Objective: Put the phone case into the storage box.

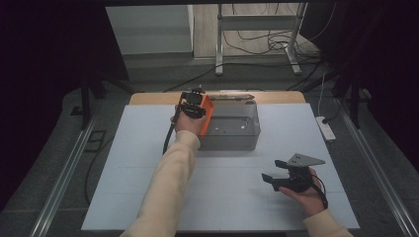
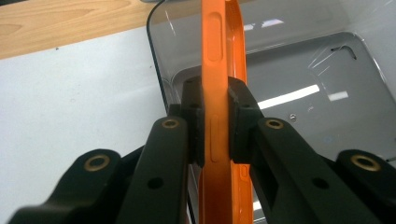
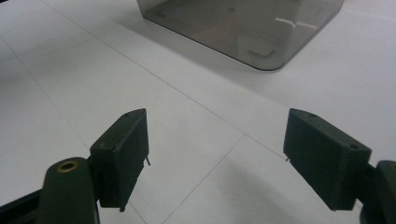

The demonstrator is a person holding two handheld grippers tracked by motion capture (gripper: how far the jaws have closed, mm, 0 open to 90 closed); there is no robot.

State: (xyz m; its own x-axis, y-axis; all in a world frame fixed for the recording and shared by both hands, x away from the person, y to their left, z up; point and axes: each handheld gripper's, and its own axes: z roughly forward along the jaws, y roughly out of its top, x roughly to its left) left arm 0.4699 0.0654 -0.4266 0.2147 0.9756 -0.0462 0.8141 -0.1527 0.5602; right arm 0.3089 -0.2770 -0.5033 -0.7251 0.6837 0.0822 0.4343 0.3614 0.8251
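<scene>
A: How is the orange phone case (image 2: pixel 219 70) held at this moment?

B: It is clamped edge-on between the jaws of the left gripper (image 1: pixel 193 102); in the left gripper view the pads (image 2: pixel 198 119) are seen pressed against both of its thin sides, with the case standing upright between them.

A: And where is it placed relative to the box?

B: It is held at the left end of the smoky transparent box (image 1: pixel 232 127), above the rim. In the left gripper view the box's bare floor (image 2: pixel 317 93) is seen beyond the case, so nothing is judged to be lying inside.

A: Is the case touching the box?

B: That cannot be told; the lower end of the case is hidden behind the jaws.

A: What is done with the right gripper (image 1: pixel 276 174)?

B: Nothing is carried in it. Its jaws are spread wide, with only the white table surface (image 3: pixel 196 140) seen between the two black pads (image 3: pixel 122 156). It is held low over the table, well apart from the box, whose corner (image 3: pixel 266 56) is seen farther off in the right gripper view.

A: So how far along is the work judged to be?

B: The pick-up is taken as done, since the case is gripped and brought to the box. What is left, by this reading, is for the case to be lowered inside and the left jaws to be opened
</scene>
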